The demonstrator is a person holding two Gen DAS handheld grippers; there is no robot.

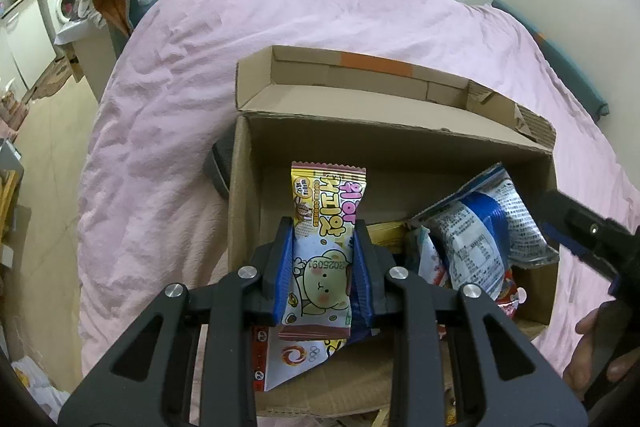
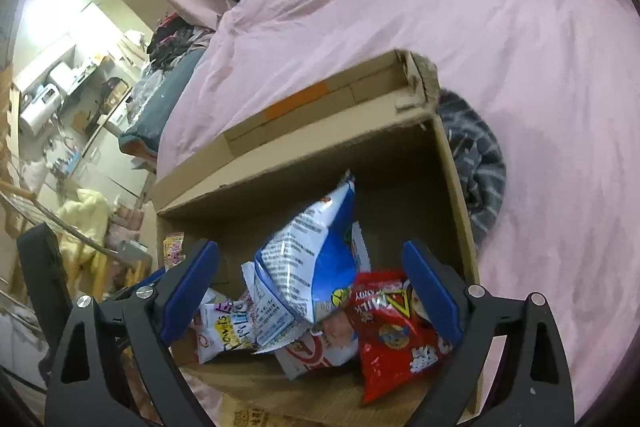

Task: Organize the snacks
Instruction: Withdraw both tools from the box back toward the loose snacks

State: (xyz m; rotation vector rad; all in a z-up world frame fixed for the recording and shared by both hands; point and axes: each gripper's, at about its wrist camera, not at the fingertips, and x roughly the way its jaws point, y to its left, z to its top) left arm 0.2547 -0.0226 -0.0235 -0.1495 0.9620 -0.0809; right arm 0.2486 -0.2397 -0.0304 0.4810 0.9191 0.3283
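You are holding the left tool (image 1: 322, 263) clamped on a yellow cookie packet (image 1: 326, 251), gripping it across its narrow width so the long body hangs forward over the cardboard box (image 1: 240, 211). That grip keeps the wrapper straight and leaves its front end free to go into the box first.

You are holding the right tool (image 2: 316, 291) with its jaws spread wide and nothing between the pads; the blue-and-white snack bag (image 2: 308, 255) is lying below the gap, propped upright on the other packets, apparently released. A red candy bag (image 2: 394, 323) is resting against the right wall, and a white packet (image 2: 224, 331) is lying flat at the near left.

The box is sitting on a bed covered by a pink duvet (image 1: 208, 75), its lid flap (image 1: 360, 83) folded back beyond the far wall.

Open room is lying in the left and far part of the box, beside the left wall; judge that as the likely drop zone. Watch the near rim under the packet and the right tool (image 1: 580, 235) crowding the right side.
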